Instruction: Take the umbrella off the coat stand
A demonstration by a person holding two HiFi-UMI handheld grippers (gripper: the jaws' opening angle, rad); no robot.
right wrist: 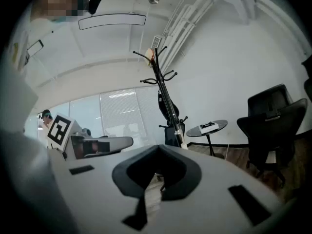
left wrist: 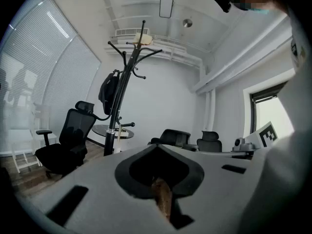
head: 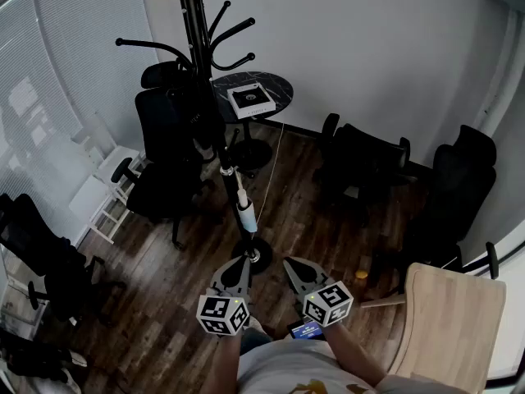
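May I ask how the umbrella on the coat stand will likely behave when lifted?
The umbrella hangs long and slim, so probably stiff lengthwise and apt to swing. The coat stand is tall on a small base, so sideways tugs might tip it.

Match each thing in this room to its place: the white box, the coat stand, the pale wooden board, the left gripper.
Things:
1. white box
2. coat stand
3. pale wooden board
4. left gripper

Places:
A. beside the right gripper, low in the head view
B. on the round black table
C. lower right corner of the head view
D. standing on the wood floor beyond both grippers

Pairs: 1-B, 2-D, 3-C, 4-A
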